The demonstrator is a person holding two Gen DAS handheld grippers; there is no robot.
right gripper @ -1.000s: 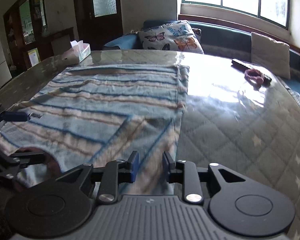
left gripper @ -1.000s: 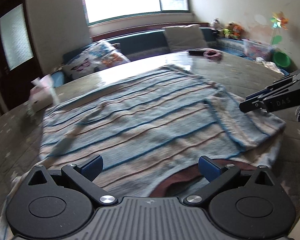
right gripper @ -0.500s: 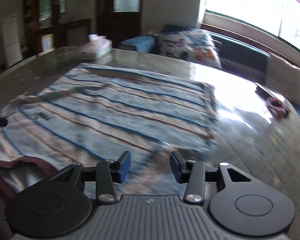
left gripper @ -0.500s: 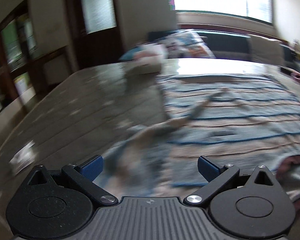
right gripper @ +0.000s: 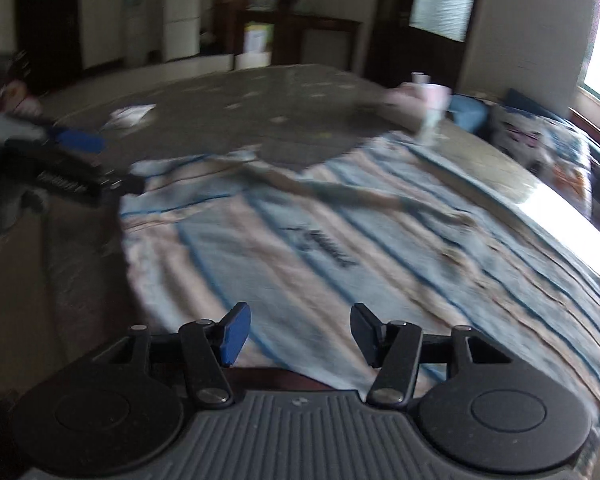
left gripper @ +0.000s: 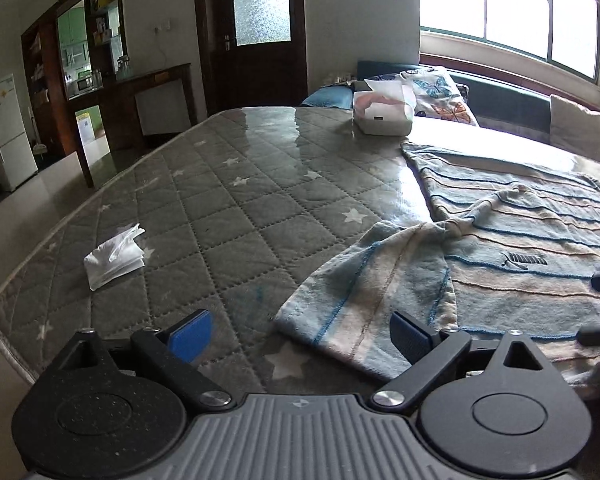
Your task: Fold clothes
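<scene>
A light blue and beige striped sweater (left gripper: pixel 520 240) lies spread on the quilted table; its left sleeve (left gripper: pixel 372 292) sticks out toward me. My left gripper (left gripper: pixel 300 336) hovers open just before the sleeve's cuff, nothing between its fingers. In the right wrist view, which is blurred, the sweater (right gripper: pixel 340 248) fills the middle, and my right gripper (right gripper: pixel 298 334) is open above its near edge by the collar. The left gripper (right gripper: pixel 76 160) shows at the left of that view, beside the sleeve end.
A tissue box (left gripper: pixel 382 110) stands at the far side of the table (left gripper: pixel 220 208). A crumpled white tissue (left gripper: pixel 114 256) lies near the left edge. A bench with cushions (left gripper: pixel 440 92) runs under the window; a door and cabinets stand beyond.
Both views have swung left along the sweater. My left gripper moved from the collar area to the left sleeve. My right gripper opened wide and turned toward the sweater's chest.
</scene>
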